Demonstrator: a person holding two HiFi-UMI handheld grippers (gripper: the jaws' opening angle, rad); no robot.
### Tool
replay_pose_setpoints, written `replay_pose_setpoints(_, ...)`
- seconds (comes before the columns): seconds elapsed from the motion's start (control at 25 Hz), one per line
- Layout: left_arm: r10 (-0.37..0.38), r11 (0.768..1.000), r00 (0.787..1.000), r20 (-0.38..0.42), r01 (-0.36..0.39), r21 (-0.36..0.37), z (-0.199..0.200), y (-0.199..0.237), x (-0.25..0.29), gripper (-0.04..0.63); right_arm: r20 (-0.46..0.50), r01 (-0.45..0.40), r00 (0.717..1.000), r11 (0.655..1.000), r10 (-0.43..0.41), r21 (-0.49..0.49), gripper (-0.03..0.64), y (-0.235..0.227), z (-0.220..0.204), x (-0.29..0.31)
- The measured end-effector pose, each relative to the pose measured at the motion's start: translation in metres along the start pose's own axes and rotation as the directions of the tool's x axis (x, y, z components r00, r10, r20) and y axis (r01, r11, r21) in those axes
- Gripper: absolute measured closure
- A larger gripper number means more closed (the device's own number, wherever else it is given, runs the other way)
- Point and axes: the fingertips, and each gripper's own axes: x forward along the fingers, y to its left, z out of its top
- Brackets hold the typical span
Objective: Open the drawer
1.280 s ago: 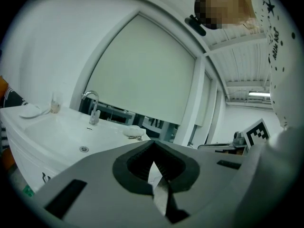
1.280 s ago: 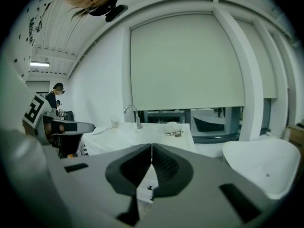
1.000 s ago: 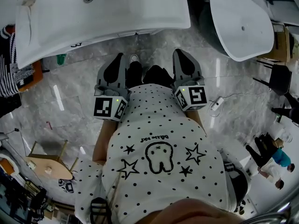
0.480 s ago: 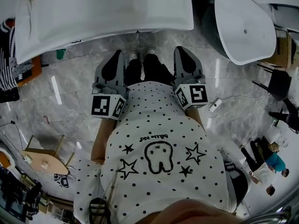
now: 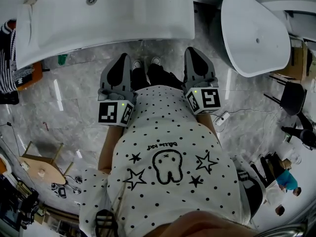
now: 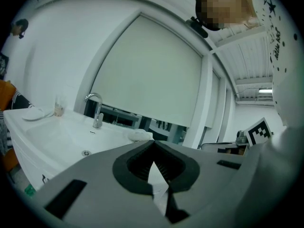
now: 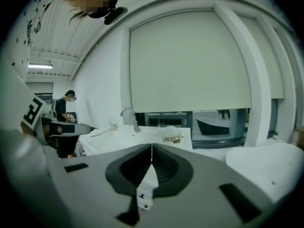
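Head view shows the left gripper (image 5: 125, 58) and right gripper (image 5: 193, 51) side by side, both with fingers pressed together on nothing, aimed at the white sink (image 5: 138, 14) just ahead. Can't make out the drawer itself.

Grey marble floor (image 5: 74, 127) and what was set on it
A white washbasin unit (image 5: 123, 14) was seen standing at the floor's top edge, a white oval tub (image 5: 254, 33) to its right. A small green object (image 5: 62, 59) lay by the unit's foot. A white cable (image 5: 220, 117) lay at right and a round wooden stool (image 5: 42, 164) stood at lower left.
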Motion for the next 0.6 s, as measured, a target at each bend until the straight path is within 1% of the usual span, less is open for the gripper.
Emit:
replay_pose_setpoints(0.24, 0.035, 0.999, 0.998, 0.050, -0.034, -0.015, -0.006, 0.005, -0.009, 0.592, 0.027, -0.027, 0.999, 0.999, 0.028, -0.034, 0.601, 0.005, -0.002, 0.002)
replay_pose_setpoints(0.6, 0.094, 0.995, 0.992, 0.087, -0.093, -0.021, -0.007, 0.012, -0.019, 0.592, 0.048, -0.069, 0.996, 0.996, 0.071, -0.050, 0.601, 0.010, -0.001, 0.008)
